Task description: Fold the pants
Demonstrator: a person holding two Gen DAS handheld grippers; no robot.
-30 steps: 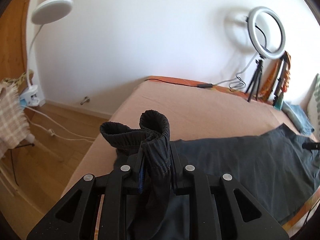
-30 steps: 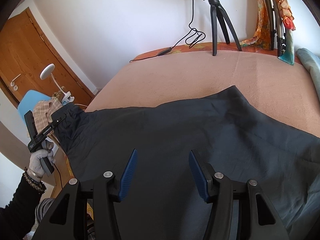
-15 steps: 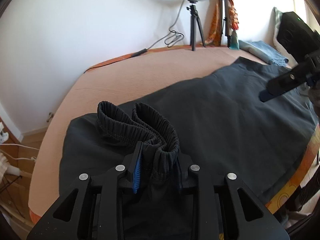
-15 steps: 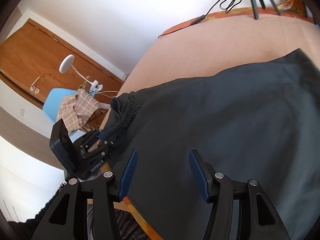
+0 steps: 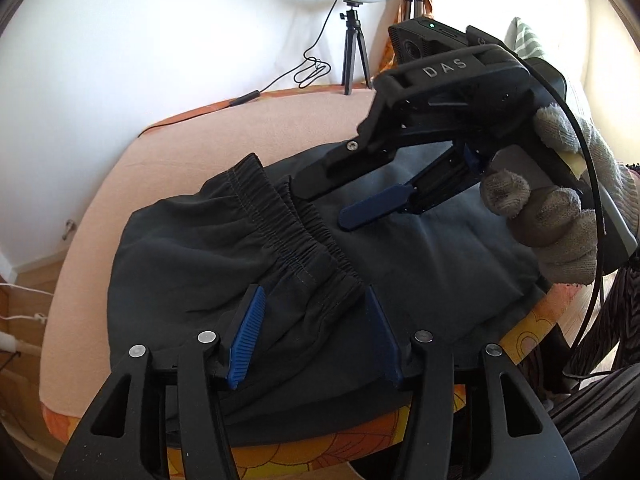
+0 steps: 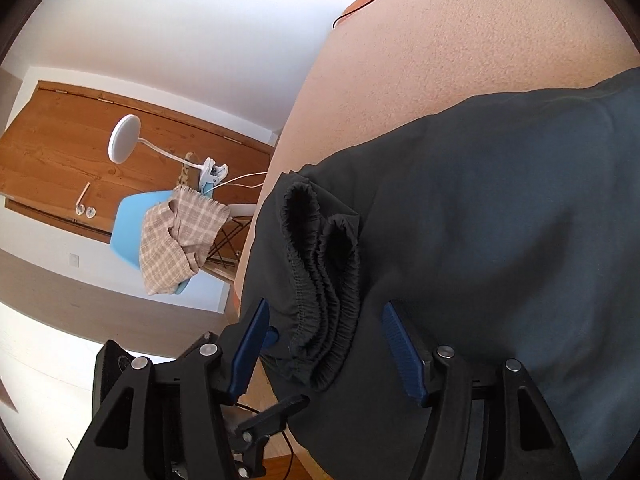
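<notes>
Dark grey pants (image 5: 420, 264) lie folded on the peach bed (image 5: 240, 128), their elastic waistband (image 5: 296, 236) bunched on top of the cloth. My left gripper (image 5: 316, 332) is open, its blue pads on either side of the waistband end, holding nothing. My right gripper (image 6: 324, 344) is open with the waistband (image 6: 320, 280) lying between its pads. In the left wrist view the right gripper (image 5: 344, 196) hovers open just above the pants, held by a gloved hand (image 5: 560, 208).
A ring light on a tripod (image 5: 354, 20) stands at the far side of the bed with a cable (image 5: 280, 80). A blue chair with a checked cloth (image 6: 176, 236), a white clip lamp (image 6: 128, 140) and a wooden door (image 6: 60, 152) are left of the bed.
My left gripper carried the waistband over onto the pants and opened, letting it go. My right gripper swung over to the waistband and stays open.
</notes>
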